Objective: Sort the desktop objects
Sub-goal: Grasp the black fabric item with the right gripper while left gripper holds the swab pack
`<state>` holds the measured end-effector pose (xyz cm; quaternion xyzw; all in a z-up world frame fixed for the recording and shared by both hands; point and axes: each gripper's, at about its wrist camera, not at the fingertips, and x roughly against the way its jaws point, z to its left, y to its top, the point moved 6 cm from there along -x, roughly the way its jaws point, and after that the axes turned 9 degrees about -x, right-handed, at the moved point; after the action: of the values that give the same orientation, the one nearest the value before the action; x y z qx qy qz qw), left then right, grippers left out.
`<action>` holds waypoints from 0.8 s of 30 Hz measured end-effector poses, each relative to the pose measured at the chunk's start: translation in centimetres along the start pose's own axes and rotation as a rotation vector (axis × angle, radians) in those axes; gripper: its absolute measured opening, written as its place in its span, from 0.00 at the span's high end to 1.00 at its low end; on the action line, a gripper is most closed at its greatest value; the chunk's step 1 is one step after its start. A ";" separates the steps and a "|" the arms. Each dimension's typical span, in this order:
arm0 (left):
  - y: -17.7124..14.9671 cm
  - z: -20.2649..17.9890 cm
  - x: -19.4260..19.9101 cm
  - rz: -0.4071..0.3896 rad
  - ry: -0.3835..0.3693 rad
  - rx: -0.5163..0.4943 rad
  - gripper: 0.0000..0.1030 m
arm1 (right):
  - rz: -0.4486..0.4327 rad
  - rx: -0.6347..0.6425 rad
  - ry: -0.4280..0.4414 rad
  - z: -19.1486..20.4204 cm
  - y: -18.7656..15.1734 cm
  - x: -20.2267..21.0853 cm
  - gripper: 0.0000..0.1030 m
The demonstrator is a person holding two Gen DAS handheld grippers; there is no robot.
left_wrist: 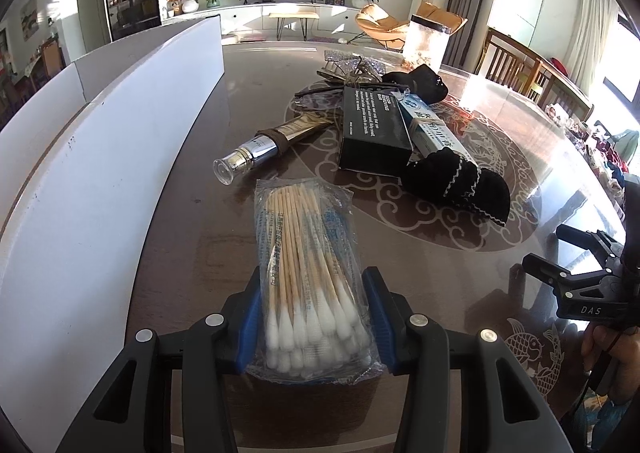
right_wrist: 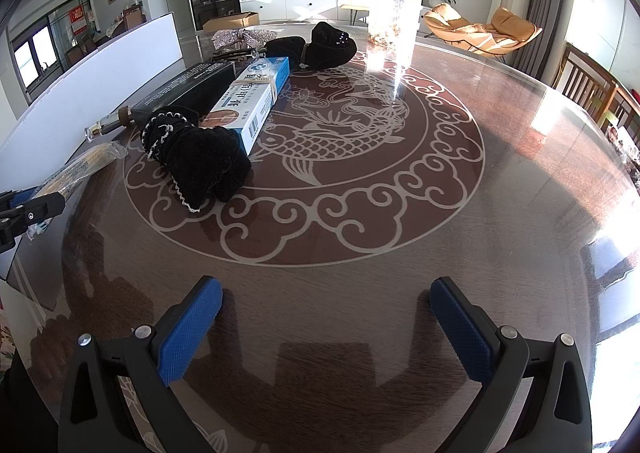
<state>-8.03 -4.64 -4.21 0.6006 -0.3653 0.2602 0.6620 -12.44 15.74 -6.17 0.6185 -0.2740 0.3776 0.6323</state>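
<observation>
The left gripper (left_wrist: 314,317) is clamped on the cotton swab pack (left_wrist: 308,265) at its near, cotton-tipped end, low over the table (left_wrist: 400,273), with the white bin (left_wrist: 100,157) just to the left. Grip it firmly but gently — the wrapper is slippery — and lift the far end clear before swinging left. The right gripper (right_wrist: 326,327) hovers spread wide, holding nothing.
</observation>
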 end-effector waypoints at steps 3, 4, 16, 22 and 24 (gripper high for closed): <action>0.1 0.1 0.3 -0.006 -0.001 -0.001 0.54 | 0.000 0.000 0.000 0.0 0.0 0.0 0.00; 0.1 0.1 0.4 -0.007 -0.002 0.000 0.54 | 0.000 0.000 0.000 0.0 0.0 0.0 0.00; 0.2 0.0 1.4 -0.021 -0.021 0.005 0.54 | 0.000 0.000 0.000 0.0 0.0 0.0 0.00; -0.1 0.1 1.5 -0.023 -0.051 0.018 0.54 | 0.039 -0.060 0.035 0.0 0.8 -0.2 0.00; -0.2 0.0 1.5 -0.025 -0.048 0.010 0.54 | 0.064 -0.172 0.170 0.4 2.6 -0.2 0.00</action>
<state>-6.95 -4.77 -3.10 0.6144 -0.3723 0.2392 0.6533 -14.64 15.15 -4.76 0.5186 -0.2704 0.4238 0.6917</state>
